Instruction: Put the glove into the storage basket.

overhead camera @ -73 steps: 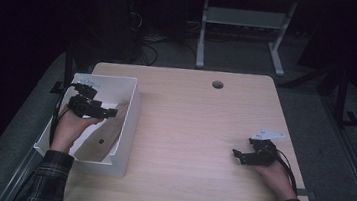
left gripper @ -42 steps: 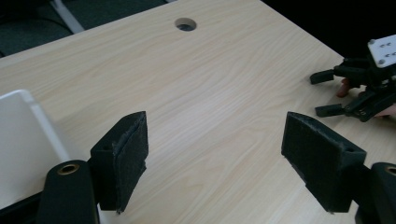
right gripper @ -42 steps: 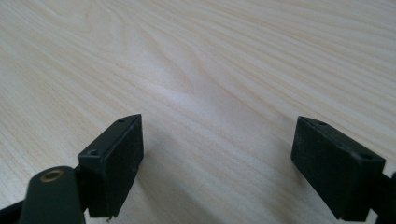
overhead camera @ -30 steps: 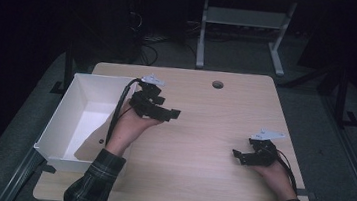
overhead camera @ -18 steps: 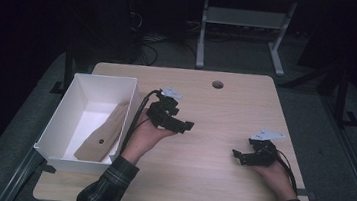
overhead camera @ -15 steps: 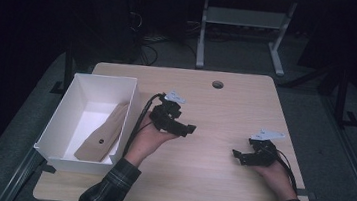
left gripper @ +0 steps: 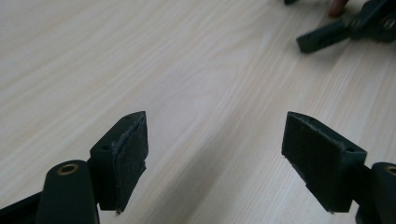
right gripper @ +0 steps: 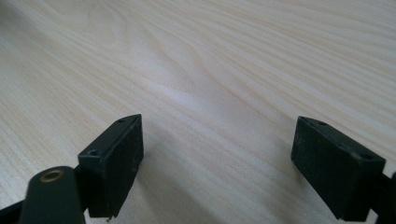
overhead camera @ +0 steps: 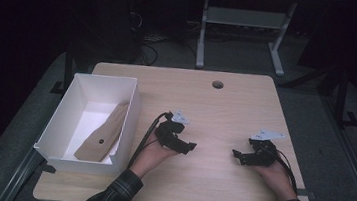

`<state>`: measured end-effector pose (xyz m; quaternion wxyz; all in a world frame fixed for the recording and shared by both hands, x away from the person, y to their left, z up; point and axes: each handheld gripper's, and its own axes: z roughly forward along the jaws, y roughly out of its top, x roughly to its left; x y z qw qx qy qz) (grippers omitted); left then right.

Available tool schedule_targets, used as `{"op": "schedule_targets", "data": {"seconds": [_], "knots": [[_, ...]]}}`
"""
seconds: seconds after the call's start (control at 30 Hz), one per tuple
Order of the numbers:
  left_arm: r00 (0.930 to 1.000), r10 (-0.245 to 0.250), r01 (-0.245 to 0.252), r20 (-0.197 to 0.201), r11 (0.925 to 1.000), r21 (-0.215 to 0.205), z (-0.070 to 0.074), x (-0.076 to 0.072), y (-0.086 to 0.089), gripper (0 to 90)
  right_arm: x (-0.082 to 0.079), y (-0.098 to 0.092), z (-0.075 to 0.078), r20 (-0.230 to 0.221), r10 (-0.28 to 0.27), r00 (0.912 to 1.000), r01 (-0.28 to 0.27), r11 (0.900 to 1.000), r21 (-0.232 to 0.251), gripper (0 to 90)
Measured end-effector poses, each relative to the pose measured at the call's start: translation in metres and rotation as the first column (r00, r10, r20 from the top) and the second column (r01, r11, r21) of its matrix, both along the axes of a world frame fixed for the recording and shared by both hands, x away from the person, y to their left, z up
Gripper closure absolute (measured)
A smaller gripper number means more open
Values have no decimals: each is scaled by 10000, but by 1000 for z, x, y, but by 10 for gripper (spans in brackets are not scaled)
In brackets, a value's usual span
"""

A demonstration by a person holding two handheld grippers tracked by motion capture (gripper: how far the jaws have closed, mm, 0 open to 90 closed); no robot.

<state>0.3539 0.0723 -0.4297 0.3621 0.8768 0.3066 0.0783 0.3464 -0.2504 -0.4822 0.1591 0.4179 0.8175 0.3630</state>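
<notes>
At nine o'clock on my bench (overhead camera: 226, 105) sits a white box (overhead camera: 57, 130), open-topped. One thing lies in it: a flat tan piece (overhead camera: 104, 135) with a small hole, stretched along the box's right wall, its narrow end toward twelve. My left tongs (overhead camera: 187, 146) rest low over bare wood at the middle, just beside the box, spread wide and gripping nothing. My right tongs (overhead camera: 237, 156) sit at four o'clock, likewise spread and holding nothing, facing the left pair.

Bare desk (overhead camera: 215, 114) ahead of both grippers, and between them too; only the white box (overhead camera: 131, 120) blocks things, just outside the left gripper (overhead camera: 185, 147).
</notes>
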Motion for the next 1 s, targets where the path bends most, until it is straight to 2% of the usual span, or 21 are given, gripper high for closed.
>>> {"op": "schedule_targets", "data": {"seconds": [0.13, 0.47, 0.53, 0.57, 0.63, 0.7, 0.83, 1.0], "knots": [[10000, 32, -31, -73, 10000, 76, -12, -2, 1, 219, 0, 0, 0, 2, 0, 10000, 0, 10000, 0, 165], [10000, -30, 26, 83, 9989, 460, -35, -8, 3, 153, 0, 0, 0, 1, -1, 10000, 1, 10000, 3, 165], [9999, -2, -7, 165, 9988, 498, -40, -10, 3, 142, 0, 0, 0, -1, -3, 10000, 3, 10000, 4, 165], [9992, -73, 48, 385, 9979, 641, -42, -11, 3, 132, 0, 0, 0, -4, -2, 10000, 2, 10000, 4, 165], [9978, -171, 134, 635, 9982, 580, -44, -14, 3, 126, 0, 0, 0, -7, -2, 10000, 2, 10000, 5, 165], [9954, -225, 210, 928, 9996, 176, -49, -17, 5, 124, 0, 0, 0, -4, -2, 10000, 2, 10000, 3, 165], [9939, -510, 499, 974, 9987, 134, -49, -19, 5, 125, 0, 0, 0, -3, 1, 10000, -1, 10000, 4, 165], [9940, -513, 496, 969, 9986, 198, -49, -19, 6, 124, 0, 0, 0, -4, 2, 10000, -2, 10000, 3, 164]]}}
